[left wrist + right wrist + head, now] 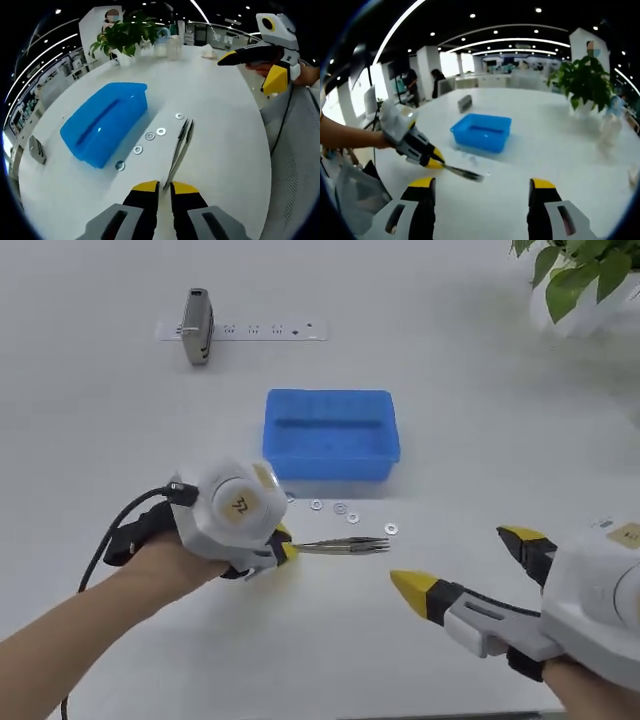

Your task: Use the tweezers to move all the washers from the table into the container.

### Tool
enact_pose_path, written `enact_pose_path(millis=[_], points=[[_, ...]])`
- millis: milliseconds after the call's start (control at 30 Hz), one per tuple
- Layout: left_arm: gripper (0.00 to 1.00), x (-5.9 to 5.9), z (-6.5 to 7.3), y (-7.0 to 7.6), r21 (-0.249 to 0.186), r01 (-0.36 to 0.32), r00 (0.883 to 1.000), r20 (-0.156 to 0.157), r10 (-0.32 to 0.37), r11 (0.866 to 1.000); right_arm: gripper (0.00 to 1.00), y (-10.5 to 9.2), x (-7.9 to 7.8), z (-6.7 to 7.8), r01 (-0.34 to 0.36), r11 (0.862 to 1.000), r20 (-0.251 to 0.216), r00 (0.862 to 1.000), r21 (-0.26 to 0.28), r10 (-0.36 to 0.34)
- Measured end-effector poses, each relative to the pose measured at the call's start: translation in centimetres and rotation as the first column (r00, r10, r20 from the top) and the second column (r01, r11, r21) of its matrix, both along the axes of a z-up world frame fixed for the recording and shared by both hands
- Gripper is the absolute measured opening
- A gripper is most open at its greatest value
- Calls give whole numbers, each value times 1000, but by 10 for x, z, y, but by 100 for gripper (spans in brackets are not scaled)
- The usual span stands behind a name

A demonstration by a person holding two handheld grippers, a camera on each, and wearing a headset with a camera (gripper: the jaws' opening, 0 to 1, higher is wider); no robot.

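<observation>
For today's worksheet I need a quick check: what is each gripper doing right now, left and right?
Left gripper: closed on the tweezers.
Right gripper: open, holding nothing.

Five washers (340,508), one blue container (330,468), one pair of tweezers (345,546), one plant (575,275)

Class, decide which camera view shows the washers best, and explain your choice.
The left gripper view: five washers lie near, sharp and countable between the container and tweezers. The head view shows them as tiny rings; the right gripper view shows blurred specks.
</observation>
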State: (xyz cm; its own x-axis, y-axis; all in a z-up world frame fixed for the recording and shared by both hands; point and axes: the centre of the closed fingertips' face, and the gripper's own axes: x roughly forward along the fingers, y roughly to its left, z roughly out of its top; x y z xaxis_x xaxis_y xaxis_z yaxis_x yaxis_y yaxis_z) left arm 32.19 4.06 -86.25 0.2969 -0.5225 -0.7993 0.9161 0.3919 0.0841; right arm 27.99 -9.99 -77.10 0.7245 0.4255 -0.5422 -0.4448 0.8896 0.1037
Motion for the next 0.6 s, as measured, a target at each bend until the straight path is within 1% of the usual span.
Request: enact_pose_path(millis=[67, 133, 167, 200, 267, 400, 467, 533, 600], points=[[3, 0, 0, -2, -7, 14, 1000, -4, -14, 1000, 74, 1, -1, 0, -4, 1000, 1, 1000, -5, 4], [0, -1, 0, -3, -2, 34, 999, -2, -34, 999, 74, 2, -1, 0, -9, 1000, 2, 1000, -11, 9], [0, -2, 0, -4, -1, 46, 999, -7, -46, 999, 74, 2, -1, 0, -12, 1000, 2, 1000, -14, 12], [0, -2, 0, -4, 0, 51, 999, -4, -51, 999, 74, 3, -1, -1, -15, 1000, 2, 1000, -18, 15], [0, -3, 0, -5, 2, 58, 998, -12, -58, 998, 74, 3, -2, 0, -16, 1000, 6, 1000, -20, 17], [0, -6, 0, -6, 14, 85, 996, -5, -85, 996, 74, 2, -1, 1, -13, 1000, 10, 1000, -20, 13], [0, -9, 2, -7, 14, 88, 996, -4, -88, 996, 73, 2, -1, 2, -10, 1000, 14, 1000, -18, 10], [0, -13, 7, -9, 2, 79, 997, -9, -79, 997, 73, 2, -1, 3, -11, 1000, 16, 1000, -19, 11], [0, -17, 12, -9, -4, 85, 996, 2, -85, 996, 73, 3, -2, 4, -16, 1000, 21, 1000, -22, 17]])
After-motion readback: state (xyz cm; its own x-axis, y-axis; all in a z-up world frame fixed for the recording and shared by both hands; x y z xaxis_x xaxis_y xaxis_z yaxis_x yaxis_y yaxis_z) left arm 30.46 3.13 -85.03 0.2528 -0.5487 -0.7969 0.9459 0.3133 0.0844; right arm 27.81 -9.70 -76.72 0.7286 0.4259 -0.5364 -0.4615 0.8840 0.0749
